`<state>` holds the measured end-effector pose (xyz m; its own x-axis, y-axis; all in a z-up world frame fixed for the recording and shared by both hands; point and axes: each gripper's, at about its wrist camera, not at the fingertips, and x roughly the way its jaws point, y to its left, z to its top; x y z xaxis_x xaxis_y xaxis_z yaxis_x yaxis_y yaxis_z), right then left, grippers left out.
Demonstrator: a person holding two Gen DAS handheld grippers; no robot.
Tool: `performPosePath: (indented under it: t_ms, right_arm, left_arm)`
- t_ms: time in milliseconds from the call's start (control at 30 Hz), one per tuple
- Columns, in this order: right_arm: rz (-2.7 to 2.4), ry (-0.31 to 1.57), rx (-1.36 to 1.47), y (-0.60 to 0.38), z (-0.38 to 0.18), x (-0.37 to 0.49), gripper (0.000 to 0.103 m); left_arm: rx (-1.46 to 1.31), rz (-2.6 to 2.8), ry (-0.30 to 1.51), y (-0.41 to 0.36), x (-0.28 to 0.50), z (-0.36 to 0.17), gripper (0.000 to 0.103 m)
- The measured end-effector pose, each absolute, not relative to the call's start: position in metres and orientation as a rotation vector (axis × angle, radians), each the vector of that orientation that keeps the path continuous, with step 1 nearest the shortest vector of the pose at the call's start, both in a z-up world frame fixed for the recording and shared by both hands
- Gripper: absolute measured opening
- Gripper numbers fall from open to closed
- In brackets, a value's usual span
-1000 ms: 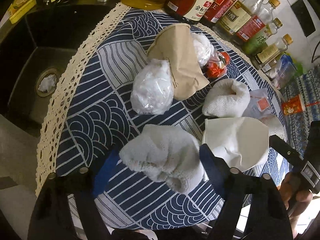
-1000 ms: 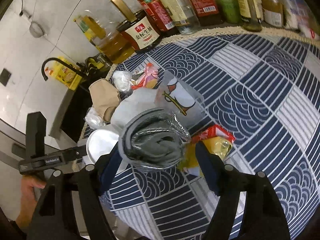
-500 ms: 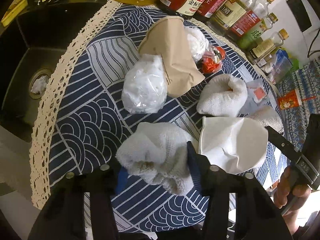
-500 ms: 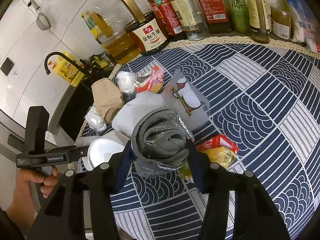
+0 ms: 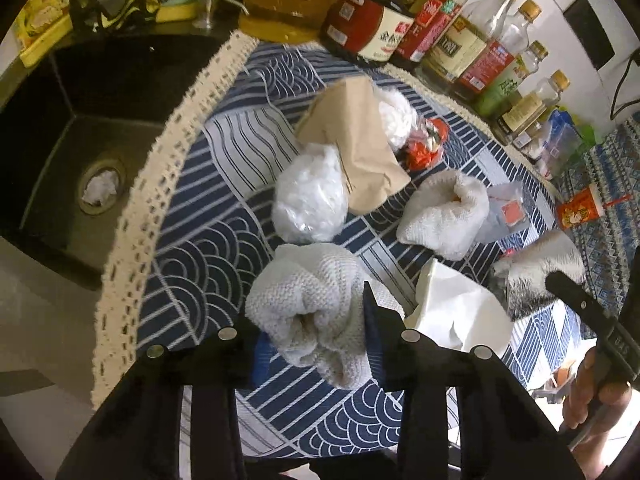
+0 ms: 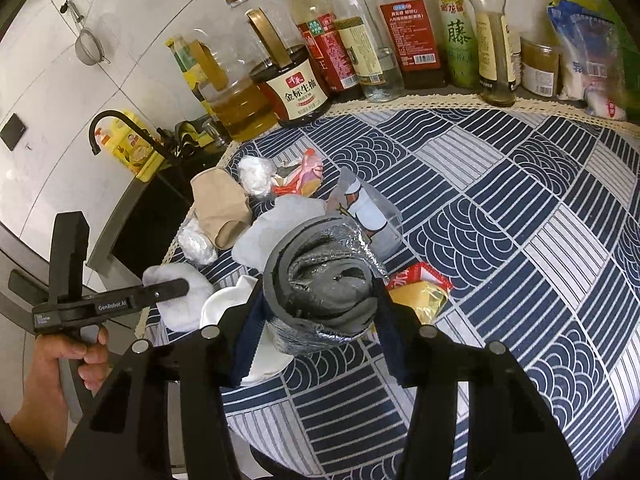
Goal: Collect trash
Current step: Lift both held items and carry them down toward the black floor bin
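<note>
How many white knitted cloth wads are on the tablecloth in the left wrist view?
2: one wad pinched between the left gripper fingers, another wad farther right beside the brown paper bag. Others may be hidden.

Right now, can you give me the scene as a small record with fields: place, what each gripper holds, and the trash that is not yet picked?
place: counter with blue wave-pattern cloth, beside a black sink
left gripper: shut on white knitted rag
right gripper: shut on foil-wrapped grey bundle
loose trash: brown paper bag, clear plastic bag, red snack wrapper, white paper plate, second white rag
back edge: row of sauce and oil bottles
</note>
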<state>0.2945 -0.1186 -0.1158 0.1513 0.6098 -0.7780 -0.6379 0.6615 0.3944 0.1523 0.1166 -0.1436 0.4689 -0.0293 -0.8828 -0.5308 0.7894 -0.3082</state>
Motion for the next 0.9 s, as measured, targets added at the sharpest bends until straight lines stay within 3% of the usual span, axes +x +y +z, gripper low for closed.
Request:
performPosePath:
  t_ms: [900]
  right_arm:
    - [0.790, 0.939, -0.011, -0.166, -0.042, 0.190, 0.052]
  left_arm:
    - [-0.494, 0.198, 0.881, 0.080, 0.091, -0.068, 0.036]
